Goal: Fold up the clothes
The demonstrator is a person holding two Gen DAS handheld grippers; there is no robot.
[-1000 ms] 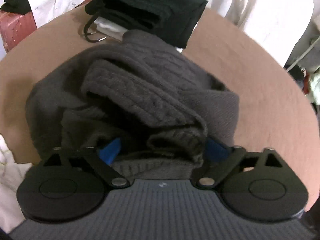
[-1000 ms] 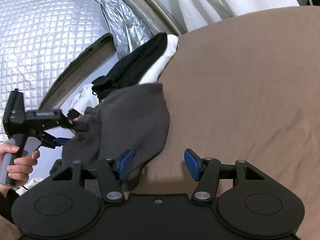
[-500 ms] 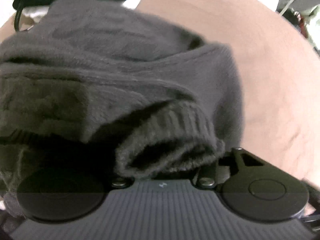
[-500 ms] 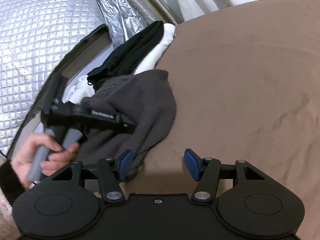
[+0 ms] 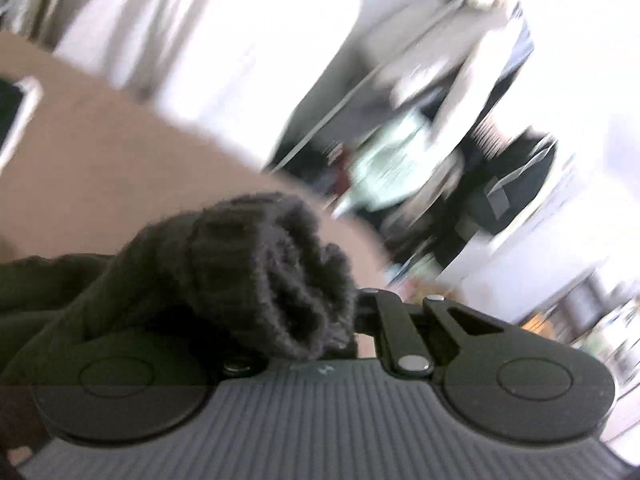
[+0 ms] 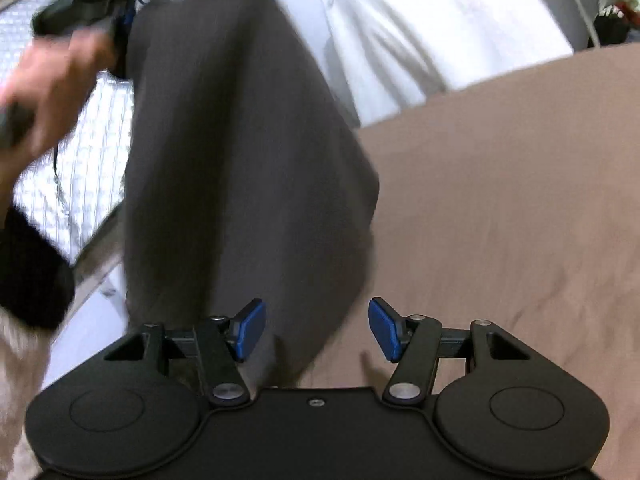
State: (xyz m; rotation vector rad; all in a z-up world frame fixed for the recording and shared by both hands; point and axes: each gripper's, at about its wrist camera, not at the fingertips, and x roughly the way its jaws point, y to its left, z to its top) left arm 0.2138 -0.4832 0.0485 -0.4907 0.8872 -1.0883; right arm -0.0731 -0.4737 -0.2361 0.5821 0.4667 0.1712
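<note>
A dark grey knit sweater [image 6: 240,160] hangs in the air in the right wrist view, held up at the top left by my left gripper [image 6: 100,4] in a person's hand [image 6: 52,92]. In the blurred left wrist view, the sweater's ribbed cuff [image 5: 256,264] bunches over my left gripper [image 5: 308,316] and hides its fingertips. My right gripper [image 6: 317,330] is open low over the brown table [image 6: 500,200]. The sweater's lower end dangles between its blue pads [image 6: 250,330].
White fabric [image 6: 400,32] hangs behind the table's far edge. Silver quilted sheeting [image 6: 92,148] stands at the left. A folded black and white item [image 5: 12,116] shows at the left edge of the left wrist view. Blurred room clutter [image 5: 460,180] lies beyond the table.
My left gripper has closed on the sweater and swung it up off the table, so it now hangs. The right gripper has stayed open and low.
</note>
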